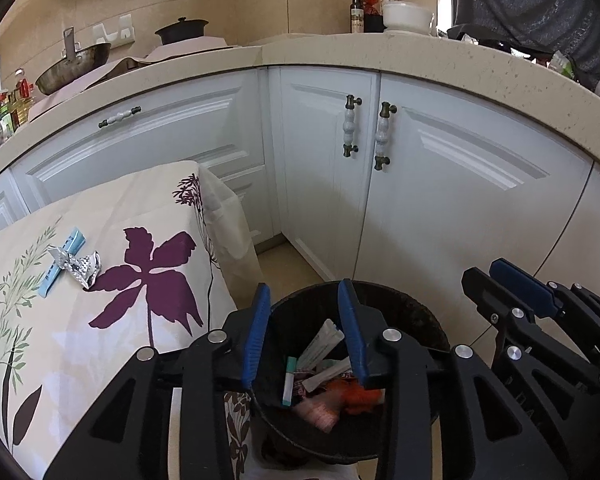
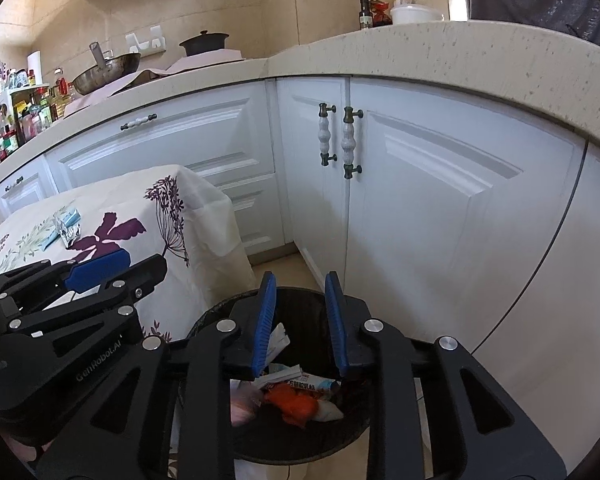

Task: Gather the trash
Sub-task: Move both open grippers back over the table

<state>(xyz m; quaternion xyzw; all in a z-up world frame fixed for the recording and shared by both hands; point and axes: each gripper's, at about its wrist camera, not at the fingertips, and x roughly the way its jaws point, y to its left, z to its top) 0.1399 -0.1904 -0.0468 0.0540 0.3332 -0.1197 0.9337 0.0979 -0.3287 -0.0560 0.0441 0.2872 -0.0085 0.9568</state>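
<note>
Hovering over the bin (image 1: 420, 320) at 6 o'clock, left tongs (image 1: 305, 292) spread apart, nothing held; wrappers (image 1: 320, 376) lie inside. Foil scrap (image 1: 78, 266) and blue strip (image 1: 62, 260) sit touching on the cloth-covered surface (image 1: 112, 320) at 9 o'clock. Right tongs (image 1: 500, 276) show at 3 o'clock.

Right wrist view: right tongs (image 2: 300, 280) released, empty, above the bin (image 2: 212, 316); trash (image 2: 296, 396) inside. Foil scrap (image 2: 69, 232) on the surface (image 2: 156, 216) at 9 o'clock, left tongs (image 2: 112, 264) below it.

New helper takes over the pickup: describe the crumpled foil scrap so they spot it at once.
Start at the floral tablecloth on the table left of the black trash bin. Beside the big purple flower lies the crumpled foil scrap, overlapping a flat light-blue packet. The foil is silver, shiny and wrinkled.
</note>
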